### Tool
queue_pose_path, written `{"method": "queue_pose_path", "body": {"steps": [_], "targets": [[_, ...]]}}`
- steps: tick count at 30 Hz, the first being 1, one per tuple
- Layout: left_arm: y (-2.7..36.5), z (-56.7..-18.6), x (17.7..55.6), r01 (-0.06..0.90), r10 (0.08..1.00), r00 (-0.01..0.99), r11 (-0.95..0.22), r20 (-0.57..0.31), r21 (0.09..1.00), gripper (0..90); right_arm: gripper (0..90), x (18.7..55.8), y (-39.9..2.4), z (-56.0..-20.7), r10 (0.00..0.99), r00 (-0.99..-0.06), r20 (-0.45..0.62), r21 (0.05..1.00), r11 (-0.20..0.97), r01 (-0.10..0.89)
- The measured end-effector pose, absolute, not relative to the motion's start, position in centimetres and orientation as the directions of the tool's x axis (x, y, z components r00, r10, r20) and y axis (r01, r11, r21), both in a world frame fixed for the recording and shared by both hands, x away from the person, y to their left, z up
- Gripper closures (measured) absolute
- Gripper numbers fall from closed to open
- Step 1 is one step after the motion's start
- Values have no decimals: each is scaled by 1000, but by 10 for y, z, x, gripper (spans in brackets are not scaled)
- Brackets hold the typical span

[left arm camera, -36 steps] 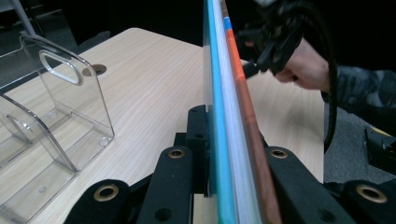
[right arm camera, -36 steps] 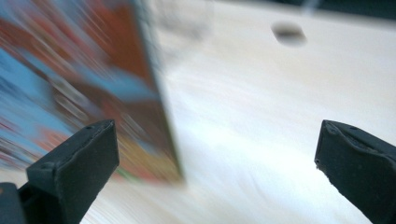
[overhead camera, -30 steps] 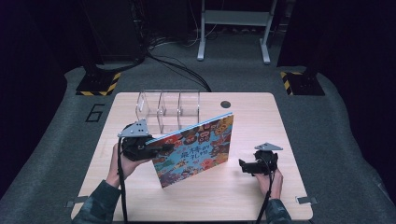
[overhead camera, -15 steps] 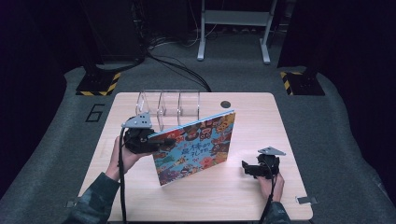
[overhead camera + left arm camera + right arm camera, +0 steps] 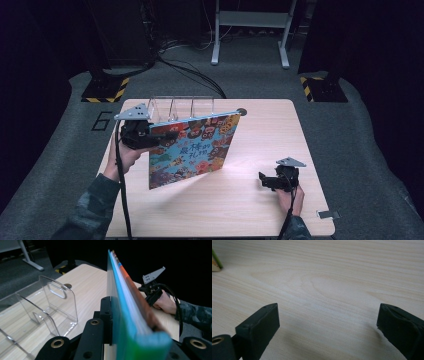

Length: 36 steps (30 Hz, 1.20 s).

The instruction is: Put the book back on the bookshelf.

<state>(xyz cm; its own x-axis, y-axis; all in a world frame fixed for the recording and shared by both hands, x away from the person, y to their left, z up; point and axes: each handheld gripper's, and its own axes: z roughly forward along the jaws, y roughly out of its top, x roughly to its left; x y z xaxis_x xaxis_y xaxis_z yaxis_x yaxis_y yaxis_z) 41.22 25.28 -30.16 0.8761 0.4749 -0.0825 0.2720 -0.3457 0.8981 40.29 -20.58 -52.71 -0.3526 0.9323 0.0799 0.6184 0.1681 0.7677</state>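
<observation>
One thin picture book with a brightly illustrated cover [image 5: 195,150] is on record, held nearly upright over the one light wooden table [image 5: 260,210], its lower left corner at or just above the tabletop; whether it touches cannot be told. The left gripper [image 5: 150,138] is clamped on the book's upper left edge; in the left gripper view its black jaws sit tight against both covers, with the white page edges and turquoise spine [image 5: 130,322] running away between them. One hand [image 5: 122,157] carries this gripper, and a sleeve in a dark mottled fabric runs down from it to the bottom edge of the high view. One clear acrylic file rack with upright dividers [image 5: 180,107] stands at the far edge of the table, just behind the book's top edge; three dividers can be counted in the high view, and two with cut-out handles appear in the left gripper view [image 5: 58,303]. The right gripper [image 5: 265,181] rests low at the right near side of the table, well apart from the book, with its jaws spread wide and nothing between them; bare wood grain lies under them. Two grey three-cornered plates are counted, one on each gripper. One small dark round fitting [image 5: 242,112] sits in the table surface near the far edge.
</observation>
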Motion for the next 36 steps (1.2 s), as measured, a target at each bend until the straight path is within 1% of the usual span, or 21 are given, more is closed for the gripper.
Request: {"method": "queue_pose_path", "body": {"steps": [7,10,15,23,29,31,36], "targets": [[267,-288,410,273,513,855,-324,-73,906,808,43,403,-205,-527,932,-355,70,763,179,621],[272,-284,408,272,526,848,-334,-61,902,808,41,404,-205,-527,934,-352,62,760,185,624],[278,-281,406,272,544,838,-338,-49,901,808,41,404,-203,-528,937,-346,58,750,188,634],[284,-275,407,291,561,826,-345,-52,892,808,44,405,-202,-528,936,-348,46,745,200,636],[293,-273,407,298,594,803,-336,-45,893,808,50,405,-202,-528,933,-358,40,743,212,635],[296,-272,406,296,602,798,-337,-37,894,808,50,405,-200,-528,938,-344,51,743,194,640],[306,-268,407,304,627,778,-320,-40,898,807,53,405,-201,-529,932,-360,38,743,215,634]]}}
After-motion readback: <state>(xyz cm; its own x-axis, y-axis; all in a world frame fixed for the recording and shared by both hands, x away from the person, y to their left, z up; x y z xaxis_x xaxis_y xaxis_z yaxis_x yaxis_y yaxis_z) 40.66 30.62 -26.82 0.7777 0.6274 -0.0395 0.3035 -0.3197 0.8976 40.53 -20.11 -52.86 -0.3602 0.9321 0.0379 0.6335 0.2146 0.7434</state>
